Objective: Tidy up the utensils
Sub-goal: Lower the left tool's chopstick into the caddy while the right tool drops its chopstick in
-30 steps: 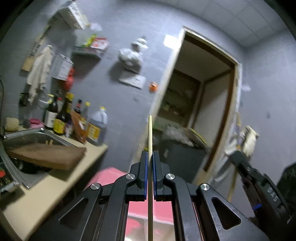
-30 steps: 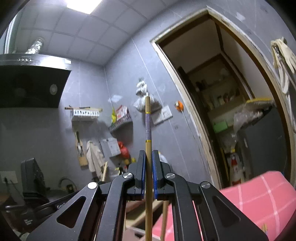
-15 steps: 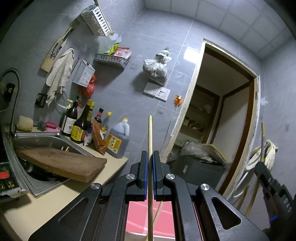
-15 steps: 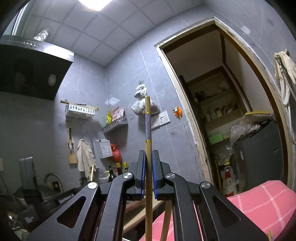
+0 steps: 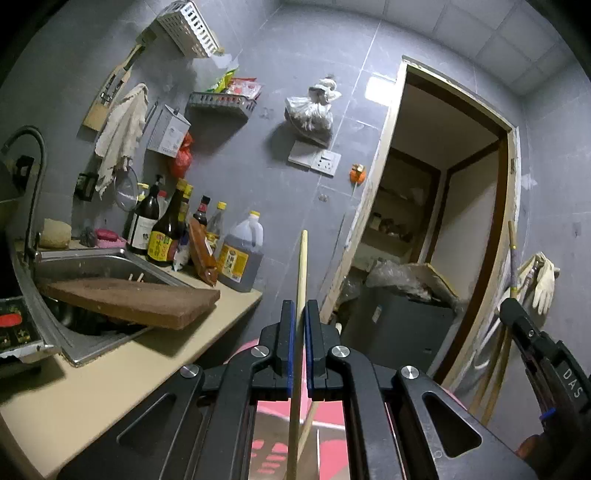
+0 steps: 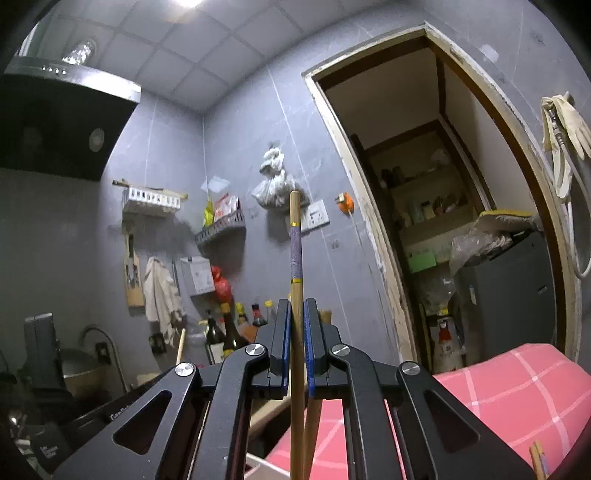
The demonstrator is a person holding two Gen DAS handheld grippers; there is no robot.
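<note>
My left gripper (image 5: 299, 314) is shut on a plain pale chopstick (image 5: 301, 266) that stands upright between the blue pads, its top end well above them. In the same view the right gripper's black body (image 5: 546, 365) shows at the right edge, with its chopstick (image 5: 512, 254) sticking up by the door frame. My right gripper (image 6: 296, 314) is shut on a wooden chopstick (image 6: 295, 251) with a purple band and gold rings near its top, also upright. A second stick (image 6: 312, 432) runs below the jaws behind it. Both grippers point about level towards the grey wall.
A beige counter (image 5: 110, 373) with a steel sink (image 5: 85, 266) and a wooden chopping board (image 5: 133, 301) lies at left, bottles (image 5: 240, 258) behind it. A white slotted wall rack (image 5: 188, 27) hangs high up. A pink checked cloth (image 6: 498, 391) lies below right. An open doorway (image 5: 436, 229) is ahead.
Both hands have sunk a little: the wall shelves, bottles and doorway sit higher and further apart in both views. Each gripper still holds its chopstick upright in the same way.
</note>
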